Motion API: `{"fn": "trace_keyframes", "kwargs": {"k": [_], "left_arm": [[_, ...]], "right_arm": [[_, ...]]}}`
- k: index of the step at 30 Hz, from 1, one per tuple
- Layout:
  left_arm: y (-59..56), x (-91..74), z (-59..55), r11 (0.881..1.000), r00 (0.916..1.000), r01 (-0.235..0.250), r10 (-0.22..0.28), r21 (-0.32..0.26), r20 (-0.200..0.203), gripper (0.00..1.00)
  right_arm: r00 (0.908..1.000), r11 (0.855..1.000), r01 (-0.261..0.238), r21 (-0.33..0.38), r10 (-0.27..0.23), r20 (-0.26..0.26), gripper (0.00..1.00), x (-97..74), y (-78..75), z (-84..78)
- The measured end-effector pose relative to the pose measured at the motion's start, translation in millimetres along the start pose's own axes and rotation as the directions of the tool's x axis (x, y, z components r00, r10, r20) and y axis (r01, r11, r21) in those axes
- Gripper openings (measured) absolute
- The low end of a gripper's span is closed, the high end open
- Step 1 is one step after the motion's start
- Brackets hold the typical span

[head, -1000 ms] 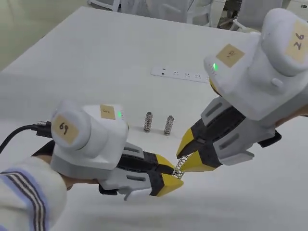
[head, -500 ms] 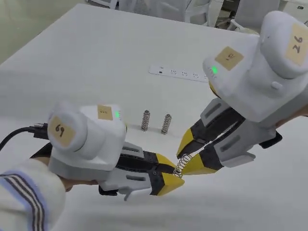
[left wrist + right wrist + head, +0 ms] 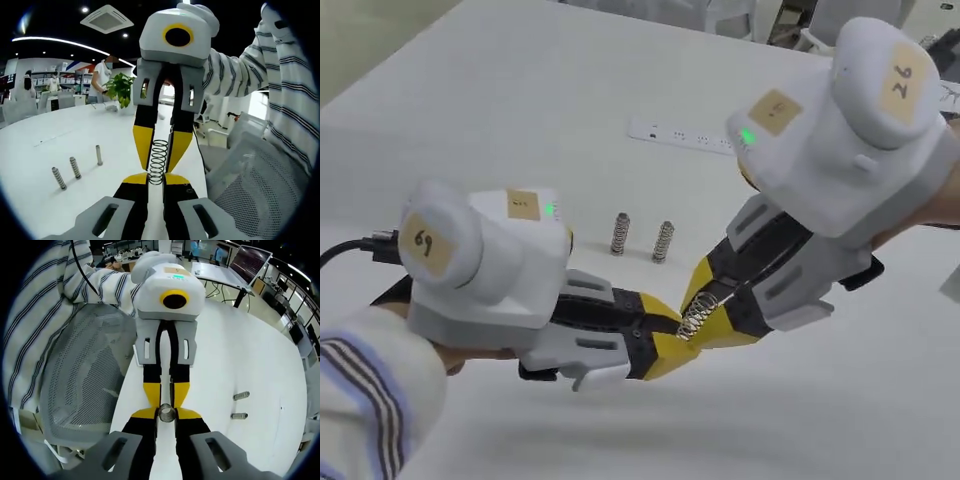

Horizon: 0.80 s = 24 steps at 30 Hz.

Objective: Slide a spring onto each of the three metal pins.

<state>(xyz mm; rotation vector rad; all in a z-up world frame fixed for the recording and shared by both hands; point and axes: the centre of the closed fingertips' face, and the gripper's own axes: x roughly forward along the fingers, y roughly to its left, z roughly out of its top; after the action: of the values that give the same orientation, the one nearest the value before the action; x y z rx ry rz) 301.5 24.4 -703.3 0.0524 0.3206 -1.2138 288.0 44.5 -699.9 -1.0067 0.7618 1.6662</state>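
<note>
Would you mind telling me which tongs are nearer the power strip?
Right. The right tongs reach in from the side of the power strip, body close beside it; the left tongs lie farther, on the near side of the two sprung pins.

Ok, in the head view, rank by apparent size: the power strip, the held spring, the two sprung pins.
1. The power strip, despite lying farthest.
2. The held spring and the two sprung pins look alike; nearness leaves them unranked.

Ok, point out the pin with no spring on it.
The smooth pin at the row's far end in the left gripper view; the middle pin and near pin carry springs.
</note>
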Motion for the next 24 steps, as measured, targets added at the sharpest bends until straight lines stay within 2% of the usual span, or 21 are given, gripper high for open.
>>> {"fn": "trace_keyframes", "kwargs": {"k": [20,24], "left_arm": [[1.4,-0.6,-0.9,1.000,0.9999,-0.015,0.015,-0.001,-0.007,0.02],[2.7,-1.3,-1.5,0.999,0.9997,-0.022,0.022,-0.024,-0.008,0.02]], "right_arm": [[0.9999,0.999,-0.012,0.042,0.012,0.011,0.08,1.0,-1.7,0.0],[0.9999,0.999,-0.011,0.050,0.010,0.012,0.08,2.0,-2.6,0.2]]}}
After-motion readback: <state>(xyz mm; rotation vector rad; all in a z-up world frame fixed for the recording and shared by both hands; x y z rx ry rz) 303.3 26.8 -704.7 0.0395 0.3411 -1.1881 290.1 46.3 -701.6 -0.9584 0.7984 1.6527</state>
